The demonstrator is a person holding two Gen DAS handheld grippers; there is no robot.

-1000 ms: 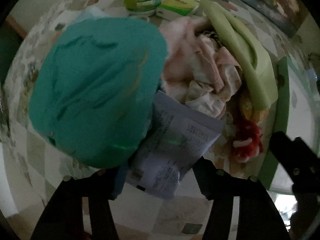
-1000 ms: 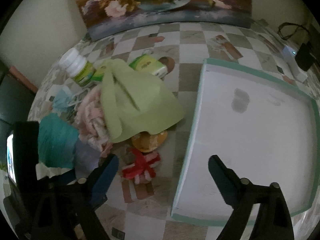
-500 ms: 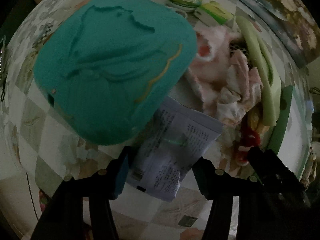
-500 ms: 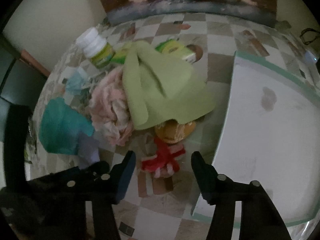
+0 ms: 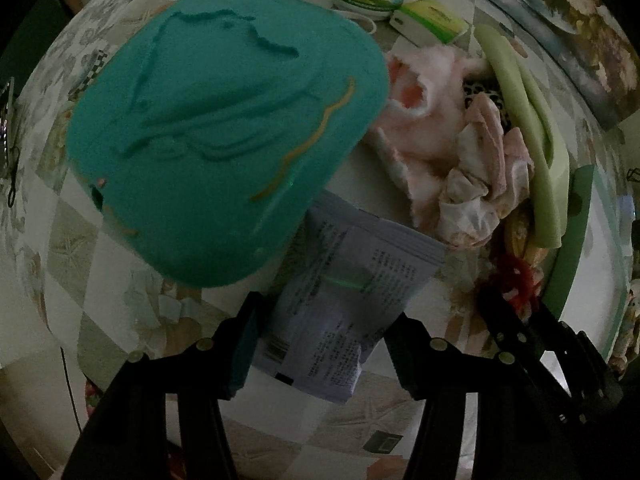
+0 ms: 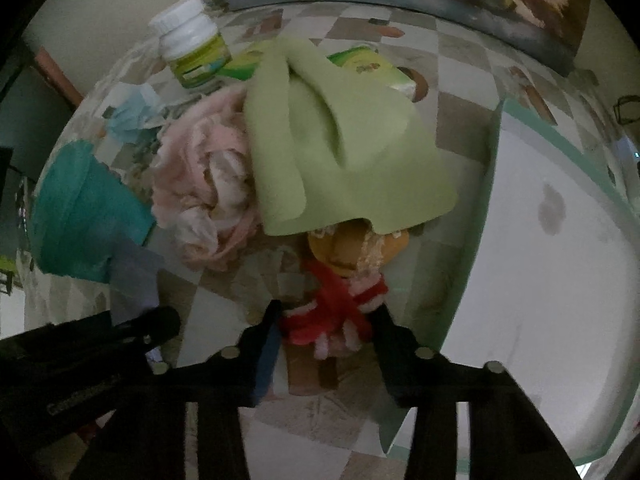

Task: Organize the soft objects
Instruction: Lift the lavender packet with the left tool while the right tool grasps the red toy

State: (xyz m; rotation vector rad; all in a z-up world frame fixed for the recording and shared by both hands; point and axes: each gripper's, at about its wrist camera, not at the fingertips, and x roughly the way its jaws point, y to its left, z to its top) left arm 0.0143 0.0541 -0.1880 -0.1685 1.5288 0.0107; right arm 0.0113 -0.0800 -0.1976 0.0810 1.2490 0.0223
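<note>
Red yarn of a small knitted doll (image 6: 332,316) now sits between the jaws of the right tool (image 6: 326,340), which have come down from above the white tray (image 6: 560,280) and are closing on it, pads not yet pressing. Left of the doll, the left tool (image 5: 324,344) still grips a printed sachet (image 5: 352,292) over the checked counter (image 5: 80,272). Beyond the doll lie the pink cloth (image 6: 200,184) and green felt (image 6: 340,148), so sorting has barely begun.

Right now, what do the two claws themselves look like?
Both are black two-finger claws with round silver bolt heads. The left claw and right claw each carry a blue pad inside one finger. Faint embossed lettering, unreadable, marks the left claw's body. No hands or sleeves show.
</note>
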